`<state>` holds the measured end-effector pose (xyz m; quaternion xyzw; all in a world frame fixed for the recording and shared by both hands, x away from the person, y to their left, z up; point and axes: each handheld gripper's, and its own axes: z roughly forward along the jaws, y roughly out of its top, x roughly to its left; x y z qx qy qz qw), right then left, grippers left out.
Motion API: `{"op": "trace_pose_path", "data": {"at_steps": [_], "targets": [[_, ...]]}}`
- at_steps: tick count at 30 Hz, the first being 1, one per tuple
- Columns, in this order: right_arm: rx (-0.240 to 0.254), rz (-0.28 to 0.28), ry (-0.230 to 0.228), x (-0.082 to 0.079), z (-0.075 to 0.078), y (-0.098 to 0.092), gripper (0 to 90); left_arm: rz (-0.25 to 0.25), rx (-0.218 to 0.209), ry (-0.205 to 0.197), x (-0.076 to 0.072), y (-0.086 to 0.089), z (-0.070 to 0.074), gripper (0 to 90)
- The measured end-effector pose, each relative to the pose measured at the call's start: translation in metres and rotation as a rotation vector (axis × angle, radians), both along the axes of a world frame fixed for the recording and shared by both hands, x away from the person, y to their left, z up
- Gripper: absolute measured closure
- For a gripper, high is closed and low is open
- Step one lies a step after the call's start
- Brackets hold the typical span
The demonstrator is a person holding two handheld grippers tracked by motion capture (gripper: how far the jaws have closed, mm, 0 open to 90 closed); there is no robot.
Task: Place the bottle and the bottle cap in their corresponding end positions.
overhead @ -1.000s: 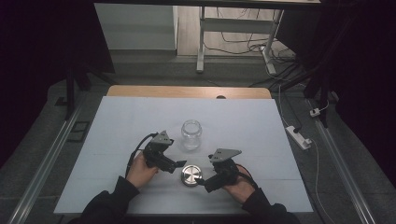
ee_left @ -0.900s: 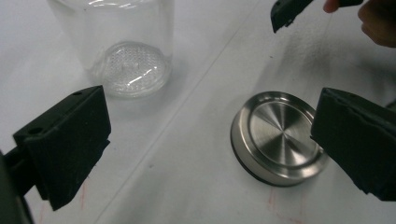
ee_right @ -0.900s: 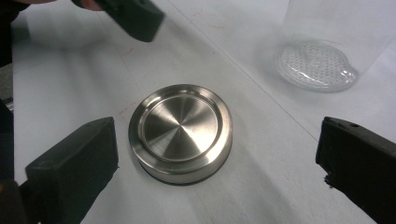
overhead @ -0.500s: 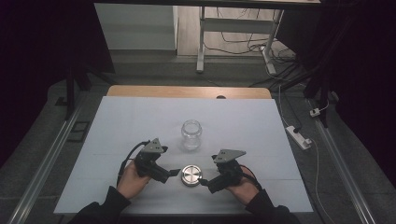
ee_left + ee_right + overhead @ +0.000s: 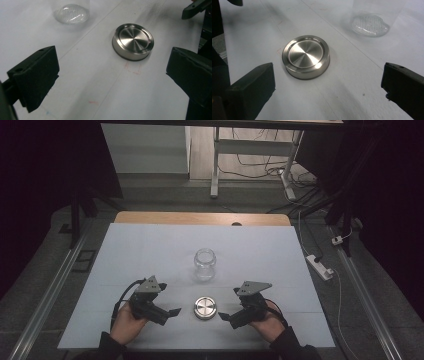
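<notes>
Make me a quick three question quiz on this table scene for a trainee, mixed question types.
1. True or false: the metal lid sits on the glass jar.
2. What lies between the left gripper and the right gripper?
3. The jaws of both grippers stand: A) shut, B) open, C) clamped on the jar?

Key: 1. False, it lies on the table in front of the jar. 2. The metal lid. 3. B.

I can read no text, label, brand or number anywhere. The metal lid (image 5: pixel 133 41) between my grippers is plain brushed steel. Faint red pen marks sit on the table (image 5: pixel 100 82) at its 6 o'clock, too scrawled to read.
</notes>
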<state>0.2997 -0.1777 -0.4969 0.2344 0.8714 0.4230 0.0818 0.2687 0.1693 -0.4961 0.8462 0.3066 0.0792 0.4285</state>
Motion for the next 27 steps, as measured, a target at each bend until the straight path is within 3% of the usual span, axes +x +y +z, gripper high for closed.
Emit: {"op": "trace_pose_path", "data": {"at_steps": [12, 27], "targets": [[-0.004, -0.042, -0.016, -0.005, 0.004, -0.02, 0.0, 0.068, 0.004, 0.004, -0.021, 0.025, -0.003, 0.0], [-0.011, -0.143, -0.021, -0.015, 0.004, -0.058, 0.0, 0.187, -0.022, 0.006, -0.049, 0.066, -0.007, 0.0]]}}
